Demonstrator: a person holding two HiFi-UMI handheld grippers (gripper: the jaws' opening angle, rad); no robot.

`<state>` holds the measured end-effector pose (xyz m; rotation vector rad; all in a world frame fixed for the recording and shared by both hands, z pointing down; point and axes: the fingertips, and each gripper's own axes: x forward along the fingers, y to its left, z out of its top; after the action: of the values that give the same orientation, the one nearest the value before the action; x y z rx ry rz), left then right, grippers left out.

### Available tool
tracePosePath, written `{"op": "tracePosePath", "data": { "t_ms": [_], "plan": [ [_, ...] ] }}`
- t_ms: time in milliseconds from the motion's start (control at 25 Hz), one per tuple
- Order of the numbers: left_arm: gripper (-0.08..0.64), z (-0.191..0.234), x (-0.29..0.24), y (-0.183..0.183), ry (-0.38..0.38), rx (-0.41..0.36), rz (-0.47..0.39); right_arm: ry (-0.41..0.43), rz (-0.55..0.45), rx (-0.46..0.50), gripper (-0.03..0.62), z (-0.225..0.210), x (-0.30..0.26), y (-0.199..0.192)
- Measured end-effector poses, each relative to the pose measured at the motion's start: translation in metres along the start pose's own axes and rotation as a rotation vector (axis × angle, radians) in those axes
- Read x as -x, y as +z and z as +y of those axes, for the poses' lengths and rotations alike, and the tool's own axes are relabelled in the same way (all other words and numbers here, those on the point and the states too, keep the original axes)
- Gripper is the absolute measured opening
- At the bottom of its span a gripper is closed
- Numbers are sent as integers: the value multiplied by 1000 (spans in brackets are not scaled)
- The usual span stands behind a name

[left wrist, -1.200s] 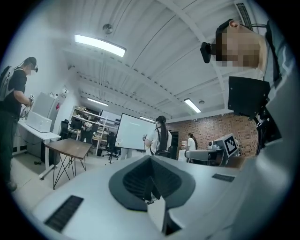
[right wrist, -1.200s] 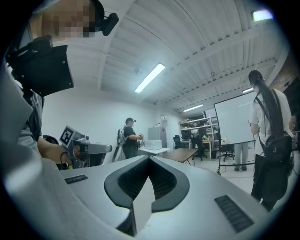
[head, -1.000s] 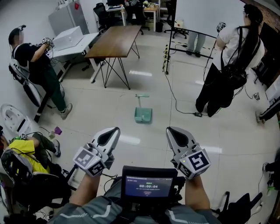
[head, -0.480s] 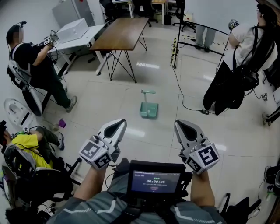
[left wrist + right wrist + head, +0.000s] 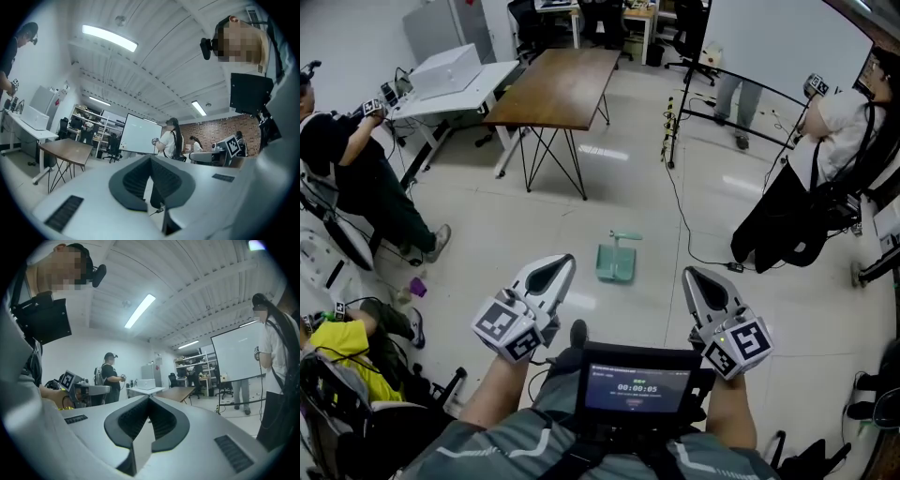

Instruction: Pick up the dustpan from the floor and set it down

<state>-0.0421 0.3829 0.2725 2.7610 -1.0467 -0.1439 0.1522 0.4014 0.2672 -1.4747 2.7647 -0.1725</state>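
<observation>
I hold my left gripper (image 5: 555, 269) and right gripper (image 5: 697, 279) level, both jaws closed on nothing (pads meeting), with the green dustpan (image 5: 616, 263) on the floor (image 5: 487, 216) at twelve o'clock, apart from both.

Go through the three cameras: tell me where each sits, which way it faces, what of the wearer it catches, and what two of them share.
Head view: on the wearer's head, facing steeply down at the floor and green dustpan; shows left gripper, right gripper and chest screen.
Left gripper view: on the left gripper, facing level along its shut jaws toward the wooden table; wearer's torso at right.
Right gripper view: on the right gripper, level along shut jaws; torso at left.
Shared: both gripper views show table and whiteboard, not the dustpan.
</observation>
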Motion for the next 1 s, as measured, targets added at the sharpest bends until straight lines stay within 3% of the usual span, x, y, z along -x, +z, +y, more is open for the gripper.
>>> {"op": "tracePosePath", "data": {
  "t_ms": [160,320,480,680,840,1000],
  "plan": [
    [18,113,-34,21,-17,22,-4,-17,-8,19,8,-17,-112,8],
    [18,212,-69,51,-47,-18,-10,-62,-36,32,8,-38,-211,19],
    [18,287,-107,62,-69,8,8,-80,-18,38,8,-64,-292,25],
    [18,329,-150,63,-88,35,18,-64,1,74,8,-97,-346,31],
    [18,338,-189,62,-76,19,37,-45,-6,61,8,-136,-362,33],
    [18,332,-207,69,-30,30,4,-8,7,50,8,-156,-367,33]
  ]
}}
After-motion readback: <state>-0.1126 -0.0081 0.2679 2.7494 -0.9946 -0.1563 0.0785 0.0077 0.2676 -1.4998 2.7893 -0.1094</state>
